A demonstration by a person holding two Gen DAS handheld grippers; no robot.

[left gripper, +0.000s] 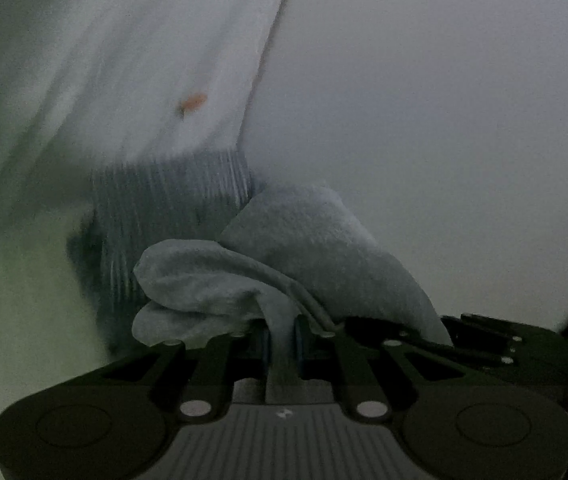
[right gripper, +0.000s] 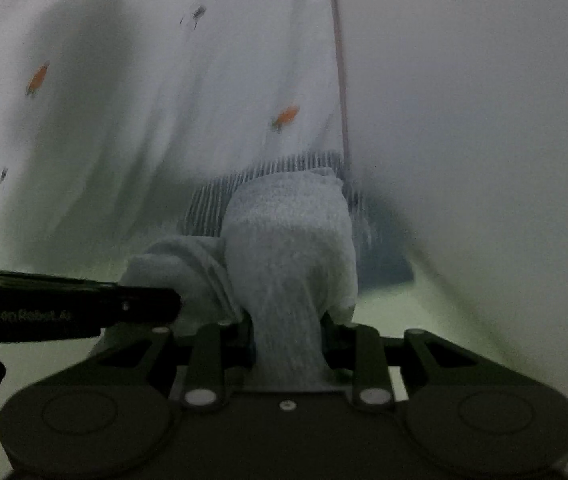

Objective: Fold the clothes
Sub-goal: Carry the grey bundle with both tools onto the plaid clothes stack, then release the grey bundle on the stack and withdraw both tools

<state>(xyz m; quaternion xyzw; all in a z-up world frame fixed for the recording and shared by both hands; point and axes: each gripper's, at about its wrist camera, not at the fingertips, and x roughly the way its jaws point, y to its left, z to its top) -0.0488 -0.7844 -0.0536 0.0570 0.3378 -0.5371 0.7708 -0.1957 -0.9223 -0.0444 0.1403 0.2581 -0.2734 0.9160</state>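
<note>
Both views are dim and blurred. The left tongs (left gripper: 282, 340) are pressed together on a bunched fold of pale grey fleecy cloth (left gripper: 284, 256), which rises from between the fingers and spills to the left and right over the black finger links. The right tongs (right gripper: 286, 332) likewise pinch a thick gather of the same cloth (right gripper: 292, 240), a fat roll of it standing up out of the closed fingers. The two tongs sit side by side: in the left wrist view the black body of the right tongs shows at the lower right, just beside the left, and in the right wrist view the left tongs (right gripper: 144, 304) reach in from the left edge, touching the bunched cloth. Beyond the grip, the garment (right gripper: 204, 100) hangs or stretches away from the cameras, white with small orange marks (left gripper: 193, 102) and a few dark specks; a dark ribbed band (left gripper: 172, 196) joins this white part to the fleecy part held in the tongs. A thin dark seam or edge (right gripper: 340, 80) runs down the garment's right side. To the right of it lies a plain pale surface (left gripper: 444, 120); whether this is a bench or a wall cannot be told.
</note>
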